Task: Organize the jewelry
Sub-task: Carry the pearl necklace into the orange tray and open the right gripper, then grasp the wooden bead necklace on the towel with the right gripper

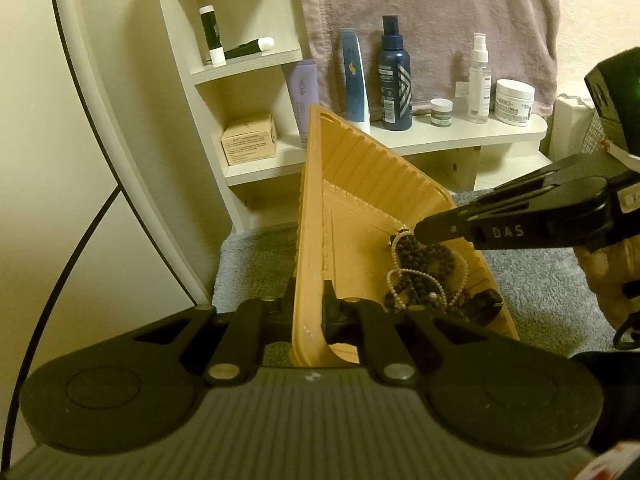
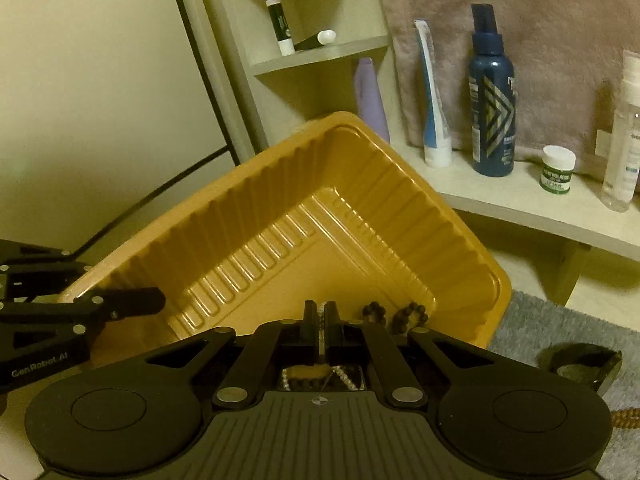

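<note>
Clamped on the near rim of the orange tray [image 1: 320,208], the left tool [image 1: 310,312] has its jaws narrowed onto the plastic wall and tips the tray up, so its long axis runs away from that camera toward the shelf [image 1: 460,136]. The jewelry [image 1: 424,276], a tangle of dark bead strands and white pearl strands, lies heaped in the low right corner of the tray, to the right of the left tool and directly under the right one. The right tool [image 1: 418,230] comes in from the right side with jaws drawn together, its tip at the top of the heap; from its own camera a pale strand shows between the pads [image 2: 320,316], so it appears to be pinching a pearl strand, though the contact is too small to be sure. By my reading the right hand is the nearer one for lifting a strand, up and out over the low edge.

Readable writing: "DAS" on the right tool's finger, "GenRobot.AI" on the left tool's arm [image 2: 40,364], "MENTHOLATUM" on the small green jar [image 2: 557,170], and partly legible "CREAM" on the white tub [image 1: 514,102].
</note>
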Demonstrator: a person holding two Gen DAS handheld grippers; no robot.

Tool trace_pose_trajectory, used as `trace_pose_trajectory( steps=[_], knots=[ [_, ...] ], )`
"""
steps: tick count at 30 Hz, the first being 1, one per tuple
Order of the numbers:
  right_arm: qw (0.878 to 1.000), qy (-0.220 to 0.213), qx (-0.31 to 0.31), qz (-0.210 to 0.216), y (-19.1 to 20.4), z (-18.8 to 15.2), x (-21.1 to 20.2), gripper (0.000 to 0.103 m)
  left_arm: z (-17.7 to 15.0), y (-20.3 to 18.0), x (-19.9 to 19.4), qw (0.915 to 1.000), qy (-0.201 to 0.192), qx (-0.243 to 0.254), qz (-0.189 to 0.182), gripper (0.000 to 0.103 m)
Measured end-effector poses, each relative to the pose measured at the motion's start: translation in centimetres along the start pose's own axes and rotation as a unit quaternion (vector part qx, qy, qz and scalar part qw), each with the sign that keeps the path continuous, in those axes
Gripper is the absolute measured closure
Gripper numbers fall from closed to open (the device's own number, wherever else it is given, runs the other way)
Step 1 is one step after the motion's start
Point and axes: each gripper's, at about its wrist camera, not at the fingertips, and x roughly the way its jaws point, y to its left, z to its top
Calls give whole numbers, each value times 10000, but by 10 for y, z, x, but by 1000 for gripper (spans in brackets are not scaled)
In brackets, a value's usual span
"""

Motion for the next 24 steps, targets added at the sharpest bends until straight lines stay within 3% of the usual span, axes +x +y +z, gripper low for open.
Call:
trace_pose_trajectory(
  steps=[3,5,6,7,13,24],
  knots=[
    [10000,-72,-18,6,-1,0,-6,97,0,0,0,10000,-2,3,2,95],
    [9997,-206,-17,-139,-2,-1,-10,66,0,0,0,10000,1,1,-1,95],
    [9992,-332,39,-198,-4,-3,-16,38,0,0,0,10000,1,-2,-2,95],
    [9985,-490,102,-241,-6,-6,-23,32,0,0,0,10000,1,2,3,95],
    [9927,-803,204,-874,-16,-39,-57,32,-1,1,-1,10000,-9,-51,-41,95],
    [9706,-705,1120,-2008,-58,-113,-97,32,-2,0,0,10000,-20,9,-18,95]
  ],
)
